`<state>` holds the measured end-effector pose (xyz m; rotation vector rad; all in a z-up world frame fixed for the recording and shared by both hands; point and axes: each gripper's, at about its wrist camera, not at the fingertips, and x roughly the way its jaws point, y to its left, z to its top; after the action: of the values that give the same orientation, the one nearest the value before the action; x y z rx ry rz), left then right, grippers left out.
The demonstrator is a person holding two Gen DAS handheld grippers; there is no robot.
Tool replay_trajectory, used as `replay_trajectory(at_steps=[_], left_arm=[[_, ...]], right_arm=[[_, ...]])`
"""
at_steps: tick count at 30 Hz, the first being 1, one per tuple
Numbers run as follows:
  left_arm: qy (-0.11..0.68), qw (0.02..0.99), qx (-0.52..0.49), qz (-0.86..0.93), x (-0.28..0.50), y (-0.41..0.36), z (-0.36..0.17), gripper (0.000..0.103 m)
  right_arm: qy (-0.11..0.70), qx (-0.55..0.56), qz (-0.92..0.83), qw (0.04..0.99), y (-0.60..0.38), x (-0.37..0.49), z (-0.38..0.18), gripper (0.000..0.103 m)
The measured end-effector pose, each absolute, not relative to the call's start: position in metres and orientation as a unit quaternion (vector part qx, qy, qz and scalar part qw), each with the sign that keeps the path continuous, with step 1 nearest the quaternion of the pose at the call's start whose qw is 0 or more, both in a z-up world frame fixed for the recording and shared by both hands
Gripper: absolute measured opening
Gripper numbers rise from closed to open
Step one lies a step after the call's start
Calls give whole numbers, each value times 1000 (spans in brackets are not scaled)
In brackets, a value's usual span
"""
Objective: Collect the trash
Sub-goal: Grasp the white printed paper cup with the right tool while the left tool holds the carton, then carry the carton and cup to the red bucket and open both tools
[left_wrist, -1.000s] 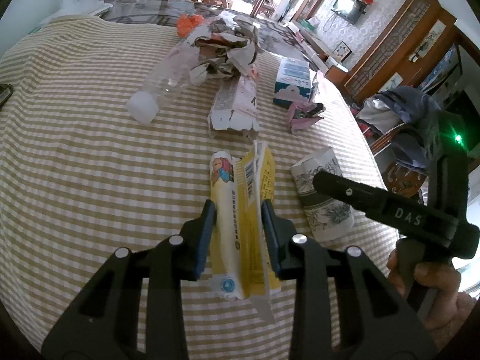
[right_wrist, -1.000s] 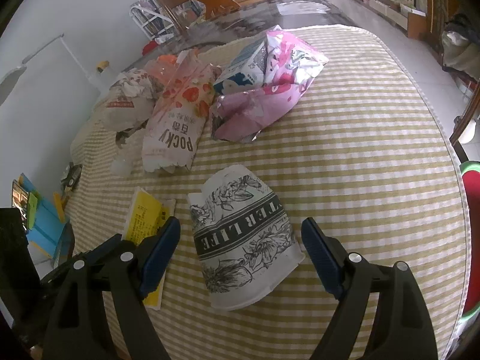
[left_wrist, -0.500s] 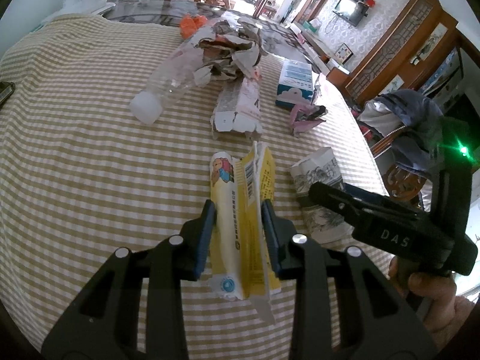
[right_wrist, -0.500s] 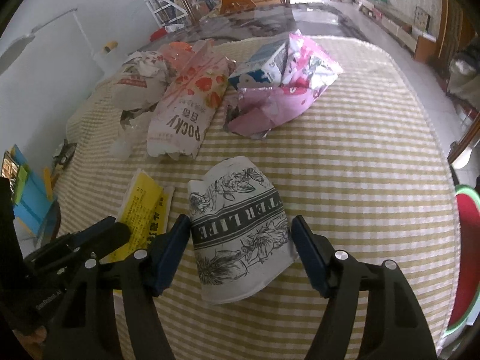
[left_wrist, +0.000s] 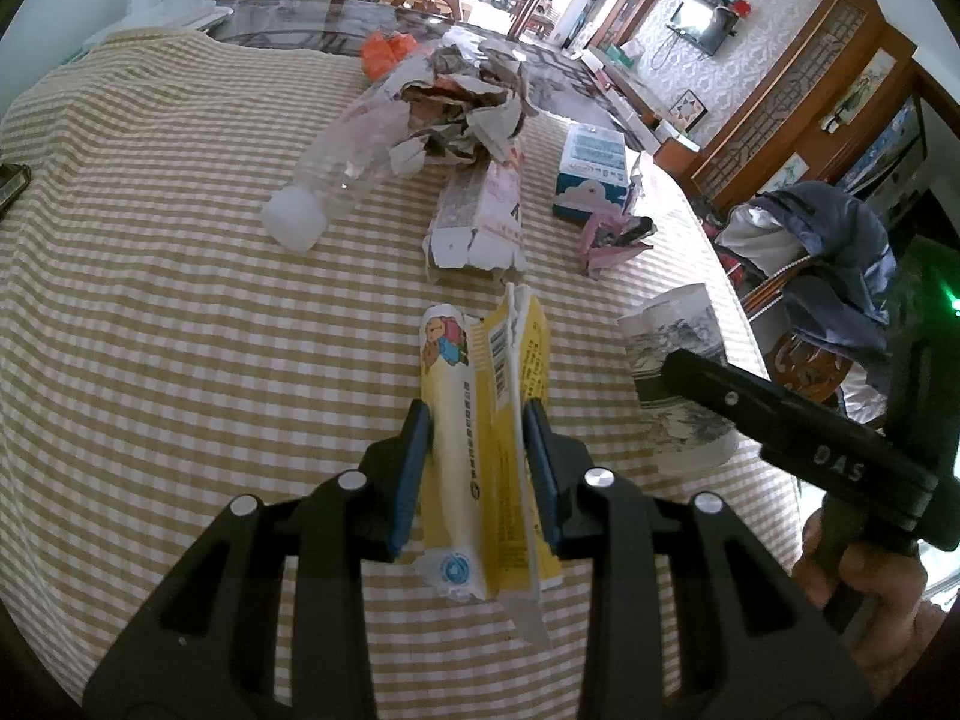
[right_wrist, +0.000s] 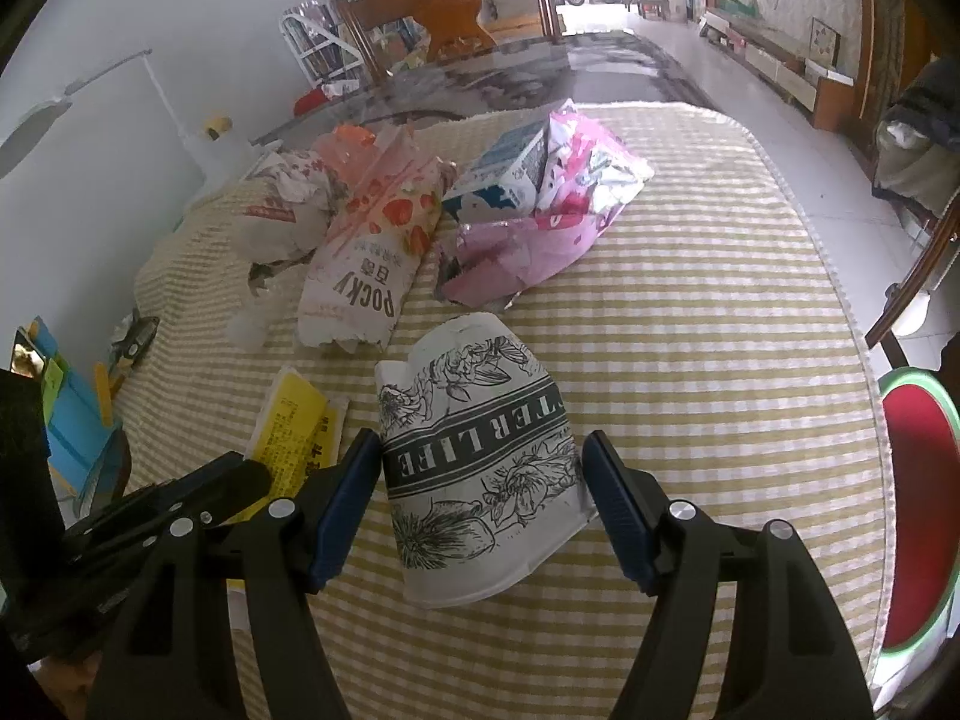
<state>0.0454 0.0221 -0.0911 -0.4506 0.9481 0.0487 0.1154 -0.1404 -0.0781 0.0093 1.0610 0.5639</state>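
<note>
A flattened yellow carton (left_wrist: 480,408) lies on the checked tablecloth (left_wrist: 180,330), and my left gripper (left_wrist: 475,414) is shut on its two long edges. To its right lies a white paper cup (right_wrist: 474,456) with black flower print, on its side with the mouth toward me. My right gripper (right_wrist: 480,450) straddles the cup, both blue pads pressed against its sides. In the left wrist view the cup (left_wrist: 678,372) sits behind one finger of the right gripper (left_wrist: 780,420). The yellow carton (right_wrist: 294,426) also shows left of the cup in the right wrist view.
Further back lie a clear plastic bottle (left_wrist: 336,180), torn paper (left_wrist: 468,102), a Pocky box (right_wrist: 366,264), a blue-white carton (left_wrist: 591,174) and a pink wrapper (right_wrist: 540,228). The table edge runs along the right, with a red and green stool (right_wrist: 918,516) beyond it.
The right gripper's jaws have narrowed from wide of the cup onto its sides, and it has slid a little forward. The left gripper holds the yellow carton as before.
</note>
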Motion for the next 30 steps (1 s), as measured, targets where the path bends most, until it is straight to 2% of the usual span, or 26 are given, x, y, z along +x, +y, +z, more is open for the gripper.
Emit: replay_trajectory(at_steps=[13,22,30], left_arm=[[429,880,-201,28,34,18,-78,31],[398,906,-141,25,26,-15,-46,31],[383,912,-144,-26,33,-56,-27,31]], right_arm=[[467,71,250,845,-188,79,-48,68],[450,135,240,850,-241,57,-29,68],[426,157,222,863,-277,53,-14,69]])
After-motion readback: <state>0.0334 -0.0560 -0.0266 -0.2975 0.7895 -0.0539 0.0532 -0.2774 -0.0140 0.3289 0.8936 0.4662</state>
